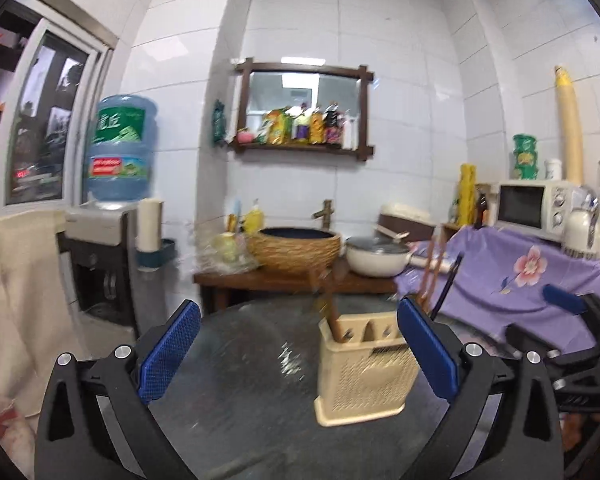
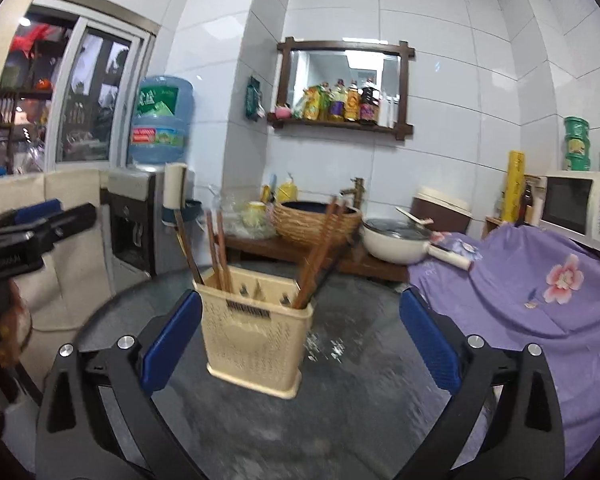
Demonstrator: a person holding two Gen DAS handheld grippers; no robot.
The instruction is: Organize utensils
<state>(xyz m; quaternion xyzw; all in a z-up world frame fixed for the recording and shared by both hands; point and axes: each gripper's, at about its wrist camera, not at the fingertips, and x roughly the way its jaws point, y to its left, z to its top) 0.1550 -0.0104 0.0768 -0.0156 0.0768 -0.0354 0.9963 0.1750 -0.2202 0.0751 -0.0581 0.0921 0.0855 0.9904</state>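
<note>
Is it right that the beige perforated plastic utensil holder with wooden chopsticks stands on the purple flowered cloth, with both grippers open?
Not quite. The beige perforated plastic utensil holder stands on the dark round glass table, beside the purple flowered cloth, as the right wrist view shows. The wooden chopsticks and both open grippers are correct.

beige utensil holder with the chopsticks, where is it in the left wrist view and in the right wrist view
Left wrist view: the beige utensil holder stands right of centre on the dark round table, partly behind the right-hand blue pad.
Right wrist view: the holder stands left of centre, between the open pads, touching neither.
Shared landmark: the wood-framed mirror shelf on the white tiled wall.
</note>
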